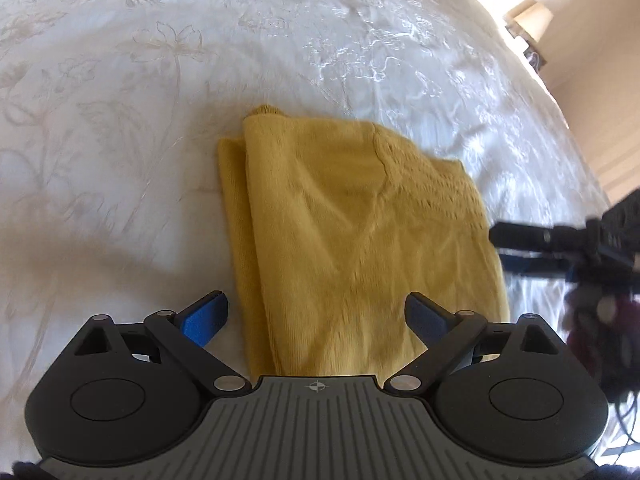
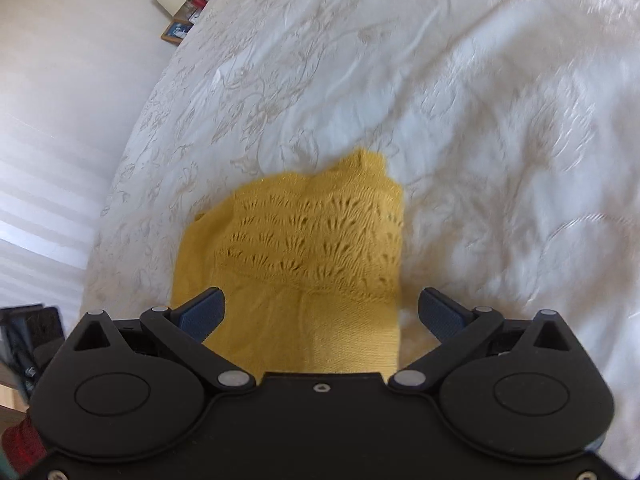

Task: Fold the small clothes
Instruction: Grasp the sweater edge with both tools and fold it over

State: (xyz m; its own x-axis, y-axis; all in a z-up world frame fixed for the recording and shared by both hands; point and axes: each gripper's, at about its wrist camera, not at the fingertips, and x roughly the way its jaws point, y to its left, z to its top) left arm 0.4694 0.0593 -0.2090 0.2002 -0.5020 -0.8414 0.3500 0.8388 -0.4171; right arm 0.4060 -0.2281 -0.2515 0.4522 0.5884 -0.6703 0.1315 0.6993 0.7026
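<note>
on the white bedspread (image 1: 120,128), which carries a pale embroidered flower pattern, lies a small mustard-yellow knit garment (image 1: 352,232), folded into a compact, roughly rectangular bundle. from the left wrist view its left side shows two stacked edges, one layer set slightly in from the one beneath, and a small bump of fabric sticks out at the far corner. a seam curves across the upper layer, with a band of openwork stitches toward its right side. the right wrist view shows that lacy band more clearly: several rows of small fan-shaped holes across the far half of the garment (image 2: 304,248), with plain knit nearer the camera.

the left gripper (image 1: 316,316) is above the near end of the garment with its fingers spread wide; the blue pads (image 1: 204,320) stand apart on either side of the cloth and pinch nothing. the right gripper (image 2: 322,314) is likewise wide apart, its pads (image 2: 440,314) well separated, the left one over the yellow knit and the right one over the bedspread, gripping nothing. whether either gripper brushes the fabric cannot be told. in the left wrist view the right gripper (image 1: 520,248) appears blurred just beside the garment's right edge
</note>
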